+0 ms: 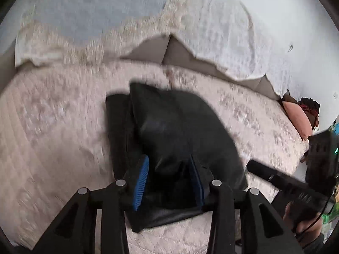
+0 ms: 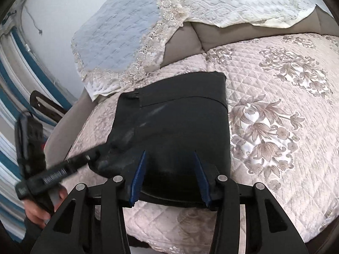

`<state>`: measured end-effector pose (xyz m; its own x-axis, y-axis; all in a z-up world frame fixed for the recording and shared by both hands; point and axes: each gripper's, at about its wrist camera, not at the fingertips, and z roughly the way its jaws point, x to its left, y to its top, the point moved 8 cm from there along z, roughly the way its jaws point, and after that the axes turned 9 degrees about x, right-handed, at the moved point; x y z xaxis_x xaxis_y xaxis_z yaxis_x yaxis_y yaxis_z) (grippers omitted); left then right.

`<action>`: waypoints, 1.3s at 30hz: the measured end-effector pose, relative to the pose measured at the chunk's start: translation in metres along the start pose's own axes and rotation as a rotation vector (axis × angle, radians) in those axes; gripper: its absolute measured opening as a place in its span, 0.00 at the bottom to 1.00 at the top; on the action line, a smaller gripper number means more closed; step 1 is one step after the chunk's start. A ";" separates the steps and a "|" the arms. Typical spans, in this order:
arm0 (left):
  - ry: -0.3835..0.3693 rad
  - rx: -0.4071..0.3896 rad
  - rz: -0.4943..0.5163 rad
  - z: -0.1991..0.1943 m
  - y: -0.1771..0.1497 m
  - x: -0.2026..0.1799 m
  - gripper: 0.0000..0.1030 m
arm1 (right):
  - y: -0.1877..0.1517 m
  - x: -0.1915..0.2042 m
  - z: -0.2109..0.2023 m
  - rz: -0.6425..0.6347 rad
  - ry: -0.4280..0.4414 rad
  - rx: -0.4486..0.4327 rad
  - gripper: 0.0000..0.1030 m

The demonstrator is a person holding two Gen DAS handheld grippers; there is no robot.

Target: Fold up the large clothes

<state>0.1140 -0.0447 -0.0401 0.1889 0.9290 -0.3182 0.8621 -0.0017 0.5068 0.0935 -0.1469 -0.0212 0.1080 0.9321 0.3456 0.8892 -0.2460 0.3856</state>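
Folded black garment on quilted cover; left gripper and right gripper above, both released, grasping nothing.

I am working in a home, in a sitting room or bedroom. My evidence: a quilted pale-pink satin cover with grey-brown floral embroidery spread over a grey-brown upholstered seat; a white embossed throw with beaded lace trim draped on the backrest; a salmon-pink cushion at the far end; a blue-and-white striped curtain by a plain white wall.
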 end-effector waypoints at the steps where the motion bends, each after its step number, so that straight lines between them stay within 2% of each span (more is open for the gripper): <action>1: 0.006 0.005 -0.003 0.004 -0.006 0.003 0.39 | -0.001 0.000 0.003 -0.001 0.000 0.008 0.45; 2: 0.024 0.002 0.008 0.006 -0.013 0.005 0.33 | -0.003 -0.001 0.008 -0.003 -0.002 0.021 0.45; 3: 0.040 0.002 0.018 0.009 -0.018 0.007 0.21 | -0.004 0.000 0.010 -0.005 -0.002 0.029 0.45; 4: 0.041 0.015 0.011 0.012 -0.024 0.010 0.16 | -0.005 0.001 0.013 -0.012 0.000 0.034 0.45; 8: 0.016 0.016 -0.047 0.016 -0.037 0.022 0.13 | -0.007 0.008 0.015 -0.058 -0.019 0.034 0.45; 14: 0.025 0.026 -0.032 0.016 -0.034 0.017 0.13 | -0.016 0.007 0.035 -0.122 -0.098 0.083 0.45; 17: 0.047 0.024 -0.027 0.000 -0.024 0.016 0.15 | -0.015 0.007 0.032 -0.120 -0.099 0.077 0.45; 19: 0.052 -0.023 -0.018 -0.016 -0.007 0.012 0.15 | -0.015 0.004 0.031 -0.108 -0.087 0.075 0.45; 20: 0.049 -0.057 -0.011 -0.027 0.007 0.007 0.20 | -0.015 0.003 0.031 -0.102 -0.082 0.074 0.45; 23: 0.065 -0.131 0.022 -0.041 0.045 -0.008 0.43 | -0.015 0.004 0.031 -0.103 -0.087 0.072 0.45; 26: 0.065 -0.137 0.067 -0.026 0.078 -0.024 0.45 | -0.013 0.004 0.028 -0.102 -0.082 0.071 0.45; 29: 0.101 -0.078 0.095 0.018 0.095 -0.026 0.45 | -0.002 -0.001 0.017 -0.084 -0.086 0.031 0.45; 31: 0.138 -0.016 0.053 0.048 0.094 -0.008 0.35 | 0.008 -0.008 0.011 -0.077 -0.103 0.004 0.45; 33: 0.170 0.027 -0.003 0.073 0.087 0.020 0.16 | 0.018 -0.013 0.010 -0.069 -0.118 -0.009 0.45; 34: 0.168 0.036 -0.045 0.080 0.080 0.034 0.12 | 0.024 -0.016 0.012 -0.071 -0.124 -0.013 0.45; 37: 0.133 0.007 -0.106 0.083 0.068 0.051 0.06 | 0.043 -0.018 0.022 -0.093 -0.141 -0.021 0.45; 39: 0.163 -0.012 -0.079 0.083 0.063 0.049 0.05 | 0.060 -0.018 0.033 -0.107 -0.151 -0.031 0.45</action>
<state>0.2162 -0.0299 -0.0899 0.0411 0.9738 -0.2236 0.8656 0.0771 0.4948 0.1596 -0.1698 -0.0326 0.0811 0.9821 0.1699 0.8854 -0.1493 0.4402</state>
